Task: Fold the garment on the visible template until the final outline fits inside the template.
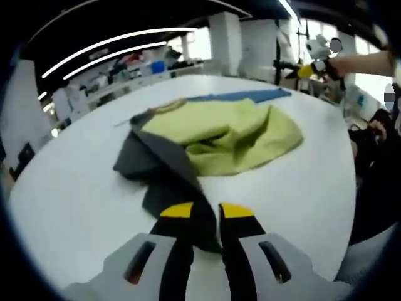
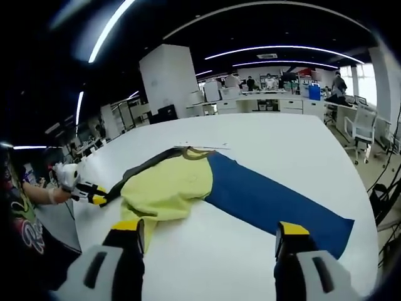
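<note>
My left gripper (image 1: 204, 216) pinches the garment's (image 1: 225, 135) grey edge at bottom centre, while my right gripper (image 2: 210, 235) hangs spread above the blue template (image 2: 276, 204).

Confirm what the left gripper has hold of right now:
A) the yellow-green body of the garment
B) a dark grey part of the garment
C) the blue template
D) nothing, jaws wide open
B: in the left gripper view the left gripper has its jaws nearly together on a dark grey sleeve of the garment, while the yellow-green body lies farther off on the table.
</note>
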The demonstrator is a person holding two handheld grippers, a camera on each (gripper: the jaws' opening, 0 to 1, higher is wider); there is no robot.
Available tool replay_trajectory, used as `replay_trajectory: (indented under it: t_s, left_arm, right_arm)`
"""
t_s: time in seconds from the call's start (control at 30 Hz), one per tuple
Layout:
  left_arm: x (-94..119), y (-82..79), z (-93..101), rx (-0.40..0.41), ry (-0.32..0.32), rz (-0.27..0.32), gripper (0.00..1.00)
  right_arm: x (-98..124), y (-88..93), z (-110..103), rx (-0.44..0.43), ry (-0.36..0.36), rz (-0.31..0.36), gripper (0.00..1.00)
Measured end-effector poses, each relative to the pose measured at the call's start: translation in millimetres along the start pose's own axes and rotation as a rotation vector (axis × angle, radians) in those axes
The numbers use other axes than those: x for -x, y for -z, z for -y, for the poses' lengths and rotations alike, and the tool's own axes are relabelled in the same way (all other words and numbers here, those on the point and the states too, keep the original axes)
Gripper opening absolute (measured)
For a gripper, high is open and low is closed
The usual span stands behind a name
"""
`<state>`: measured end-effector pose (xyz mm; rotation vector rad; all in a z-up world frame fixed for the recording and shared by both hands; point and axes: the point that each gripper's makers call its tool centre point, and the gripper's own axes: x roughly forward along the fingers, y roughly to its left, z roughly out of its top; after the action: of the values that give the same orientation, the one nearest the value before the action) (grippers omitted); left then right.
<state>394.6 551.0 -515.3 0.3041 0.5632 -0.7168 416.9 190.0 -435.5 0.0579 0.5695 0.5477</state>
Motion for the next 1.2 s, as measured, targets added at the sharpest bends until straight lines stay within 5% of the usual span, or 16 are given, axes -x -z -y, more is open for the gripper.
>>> replay_trajectory:
  t_s: [0.07,0.37,0.6,0.8,1.0,1.2]
  left_arm:
    - [-2.5,0.9,-1.2,0.036,0.000,-0.009,0.00]
    - [9.9,-12.5,-9.8,0.196,0.000,0.056,0.00]
    - [41.6,-36.5,-67.2,0.425,-0.102,0.209,0.00]
    - [50.5,-6.5,-107.4,0.605,-0.191,0.186,0.00]
    - [47.8,19.9,-125.0,0.628,-0.226,0.137,0.00]
    - [39.1,29.7,-135.7,0.623,-0.242,0.097,0.00]
  right_arm:
    - [0.8,0.4,0.7,-0.002,0.003,0.001,0.86]
    - [2.3,2.3,0.9,-0.009,0.005,0.003,0.85]
    - [0.6,0.7,-3.2,-0.006,0.000,0.004,0.84]
    - [0.1,1.0,-3.2,-0.010,0.000,0.001,0.84]
    - [2.3,3.5,0.0,-0.014,0.006,-0.010,0.83]
    - [2.8,3.8,0.7,-0.015,0.010,-0.011,0.83]
